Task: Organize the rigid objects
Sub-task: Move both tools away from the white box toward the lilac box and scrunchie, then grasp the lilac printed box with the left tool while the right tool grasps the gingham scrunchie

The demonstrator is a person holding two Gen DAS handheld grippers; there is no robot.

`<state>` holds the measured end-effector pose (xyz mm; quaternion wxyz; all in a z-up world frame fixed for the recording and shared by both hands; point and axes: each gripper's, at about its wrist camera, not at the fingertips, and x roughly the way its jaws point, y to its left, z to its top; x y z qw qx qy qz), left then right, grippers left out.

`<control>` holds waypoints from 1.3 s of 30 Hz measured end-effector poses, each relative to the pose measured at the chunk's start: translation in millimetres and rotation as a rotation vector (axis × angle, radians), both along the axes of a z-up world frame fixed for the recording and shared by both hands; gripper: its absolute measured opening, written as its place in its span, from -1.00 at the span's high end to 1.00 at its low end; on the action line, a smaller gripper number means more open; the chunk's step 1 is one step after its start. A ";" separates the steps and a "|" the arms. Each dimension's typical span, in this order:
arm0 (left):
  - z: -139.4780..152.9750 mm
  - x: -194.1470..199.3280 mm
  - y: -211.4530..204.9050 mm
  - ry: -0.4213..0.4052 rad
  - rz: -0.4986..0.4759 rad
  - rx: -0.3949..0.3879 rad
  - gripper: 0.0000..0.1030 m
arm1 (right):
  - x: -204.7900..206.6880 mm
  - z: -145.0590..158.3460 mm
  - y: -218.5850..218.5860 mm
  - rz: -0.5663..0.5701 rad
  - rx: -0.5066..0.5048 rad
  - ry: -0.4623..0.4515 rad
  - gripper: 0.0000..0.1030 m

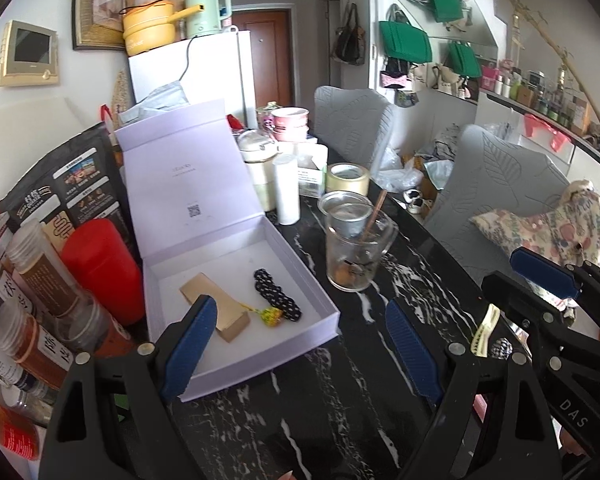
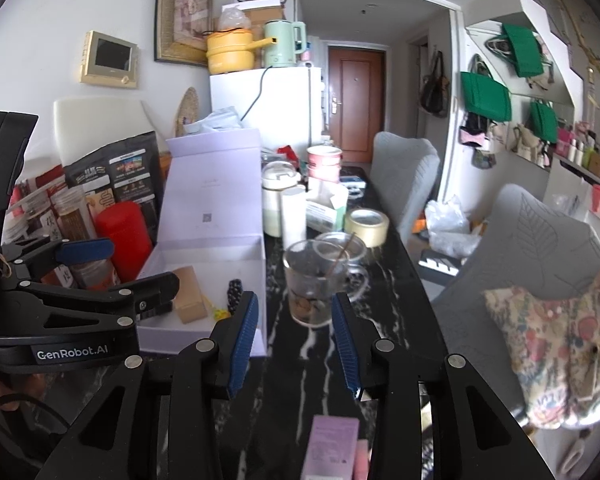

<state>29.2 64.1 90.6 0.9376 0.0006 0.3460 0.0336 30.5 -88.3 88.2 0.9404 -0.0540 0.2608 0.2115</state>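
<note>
An open lilac box (image 1: 260, 354) lies on the black marble table (image 1: 340, 400). Inside are a tan block (image 1: 216, 308), a black dotted clip (image 1: 278, 296) and a small yellow-green piece (image 1: 270, 315). My left gripper (image 1: 300, 354) is open and empty, its left finger over the box's front corner. My right gripper (image 2: 296, 344) is open and empty, above the table right of the box (image 2: 204, 248). A cream hair clip (image 1: 485, 330) and a dotted clip (image 1: 502, 347) lie at the table's right edge. A pink box (image 2: 332, 444) lies under the right gripper.
A glass mug with a stick (image 1: 356, 248) stands right of the box, a tape roll (image 1: 347, 178) and white cylinder (image 1: 287, 188) behind it. A red canister (image 1: 100, 268) and spice jars (image 1: 40, 264) crowd the left. Grey chairs (image 1: 500, 200) stand to the right.
</note>
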 end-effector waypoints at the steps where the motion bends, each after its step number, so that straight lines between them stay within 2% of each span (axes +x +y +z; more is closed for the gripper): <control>1: -1.2 -1.2 -5.8 0.003 -0.014 -0.001 -0.69 | -2.9 -0.5 -5.2 -0.013 0.000 0.000 0.26; 9: -8.9 -8.1 -39.9 0.014 -0.093 0.002 -0.69 | -18.8 -4.5 -40.9 -0.100 -0.001 0.006 0.25; 20: -29.5 -9.5 -74.1 0.070 -0.166 -0.019 -0.69 | -30.7 -19.3 -75.4 -0.190 0.003 0.041 0.24; 31: -54.8 -8.3 -95.0 0.125 -0.200 -0.045 -0.69 | -35.2 -35.8 -96.5 -0.231 0.012 0.072 0.24; 39: -78.3 -5.6 -107.9 0.177 -0.214 -0.053 -0.69 | -35.5 -60.4 -108.7 -0.227 0.024 0.126 0.24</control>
